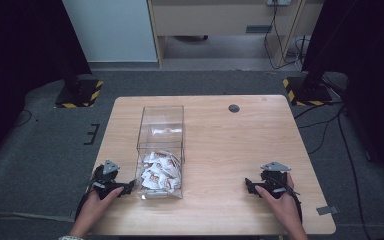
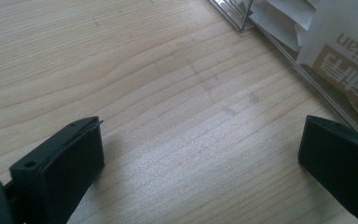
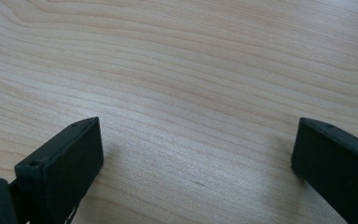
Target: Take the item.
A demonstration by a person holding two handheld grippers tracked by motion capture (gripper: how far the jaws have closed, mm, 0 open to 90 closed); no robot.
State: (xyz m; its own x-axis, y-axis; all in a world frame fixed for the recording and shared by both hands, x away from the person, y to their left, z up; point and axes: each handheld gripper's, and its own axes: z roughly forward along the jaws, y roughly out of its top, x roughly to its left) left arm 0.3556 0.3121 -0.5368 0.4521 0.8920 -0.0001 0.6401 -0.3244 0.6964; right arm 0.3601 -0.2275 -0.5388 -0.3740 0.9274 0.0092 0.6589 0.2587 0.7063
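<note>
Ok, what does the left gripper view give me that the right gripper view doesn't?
Left gripper view: a corner of the clear box at upper right, with white and tan packets behind its wall, close beside the left tool. Right gripper view: bare wood grain ahead of the right tool, with nothing near it. Both: the wooden table below, and two black jaws standing wide apart with nothing between them.

A pale wooden worktop (image 1: 230, 150) stands on grey carpet (image 1: 40, 150), with two yellow-and-black striped stand bases (image 1: 80, 94) behind.
</note>
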